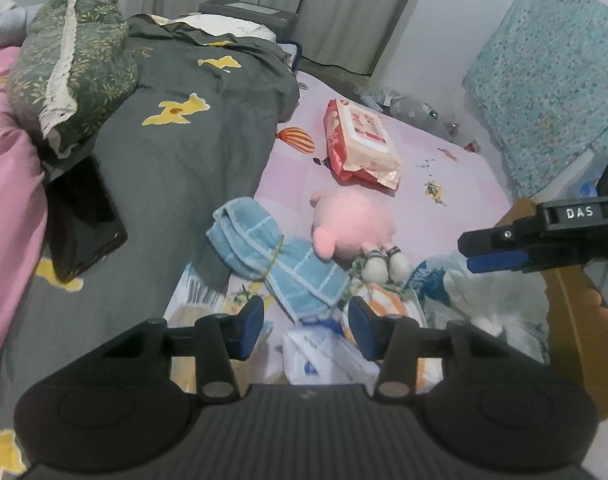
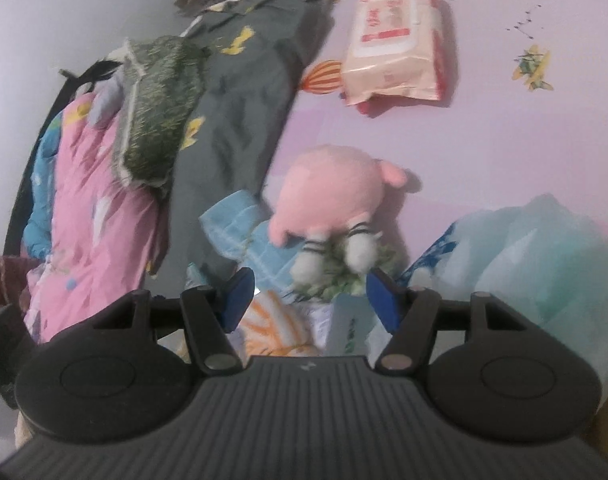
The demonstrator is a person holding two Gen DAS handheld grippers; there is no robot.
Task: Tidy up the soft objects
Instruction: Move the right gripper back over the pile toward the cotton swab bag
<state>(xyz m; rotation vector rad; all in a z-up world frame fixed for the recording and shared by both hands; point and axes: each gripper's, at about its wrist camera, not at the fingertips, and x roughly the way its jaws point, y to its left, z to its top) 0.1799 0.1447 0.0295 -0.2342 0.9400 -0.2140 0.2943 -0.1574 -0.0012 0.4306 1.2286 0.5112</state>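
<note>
The plush toy (image 1: 354,220) was pink, with white feet banded in dark stripes. The towel (image 1: 264,256) beside it was light blue, crossed by a white grid. The sheet (image 1: 456,200) was pale lilac, printed with an orange-striped balloon and small yellow planes. The blanket (image 1: 192,152) was dark grey with yellow shapes. The pillow (image 1: 70,64) was olive green with a yellow leaf print and a cream lace strip. The wipes pack (image 1: 360,140) was red and cream. The quilt (image 2: 100,208) was pink. Both grippers' pads (image 2: 236,300) were blue on black bodies.
</note>
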